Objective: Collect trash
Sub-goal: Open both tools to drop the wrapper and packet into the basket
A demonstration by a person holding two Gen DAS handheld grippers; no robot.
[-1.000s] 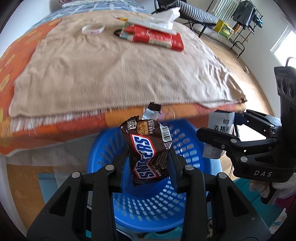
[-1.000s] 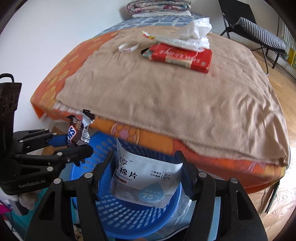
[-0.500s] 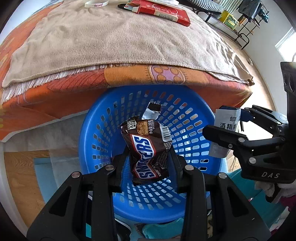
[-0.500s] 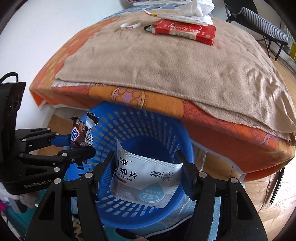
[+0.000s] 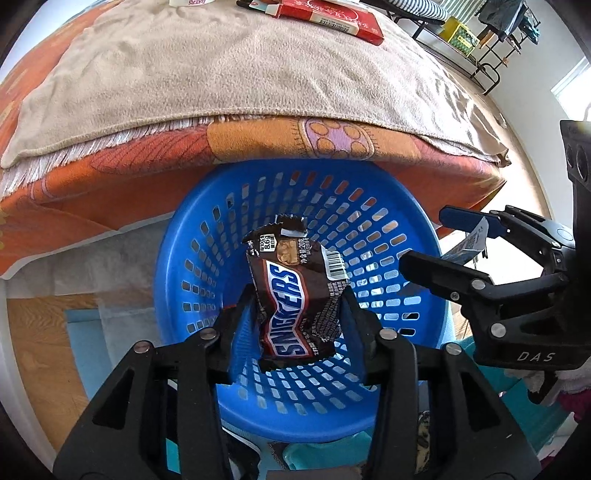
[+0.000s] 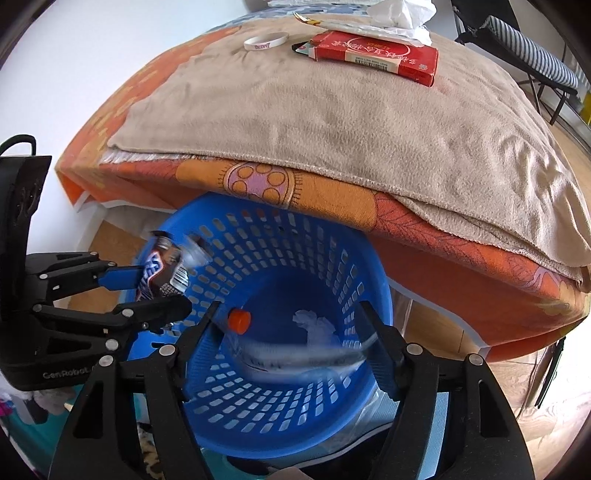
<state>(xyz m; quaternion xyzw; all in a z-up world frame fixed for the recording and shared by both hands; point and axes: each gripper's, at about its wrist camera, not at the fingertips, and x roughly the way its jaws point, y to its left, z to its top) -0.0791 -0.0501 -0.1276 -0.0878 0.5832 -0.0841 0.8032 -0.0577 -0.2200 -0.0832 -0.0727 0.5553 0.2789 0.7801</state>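
A blue perforated basket (image 5: pixel 399 229) (image 6: pixel 325 258) stands on the floor against the bed. My left gripper (image 5: pixel 299 306) is over it, shut on a brown Snickers wrapper (image 5: pixel 295 299), which also shows in the right wrist view (image 6: pixel 162 273). My right gripper (image 6: pixel 291 321) is open over the basket. The white alcohol-pad pack (image 6: pixel 295 354) is a blur between and below its fingers, falling flat into the basket. In the left wrist view the right gripper (image 5: pixel 454 240) shows at the right with the pack's edge (image 5: pixel 469 243) between its fingers.
The bed with a beige blanket (image 6: pixel 332 122) lies behind the basket. On it are a red box (image 6: pixel 376 55), a white wristband (image 6: pixel 266 40) and crumpled white tissue (image 6: pixel 402 14). An orange cap (image 6: pixel 239 321) and white scraps lie inside the basket. A striped chair (image 6: pixel 528 48) stands at right.
Both grippers have moved forward and down over the basket. My right gripper has opened and let go of the alcohol-pad pack, which is dropping. The left gripper still holds the Snickers wrapper.
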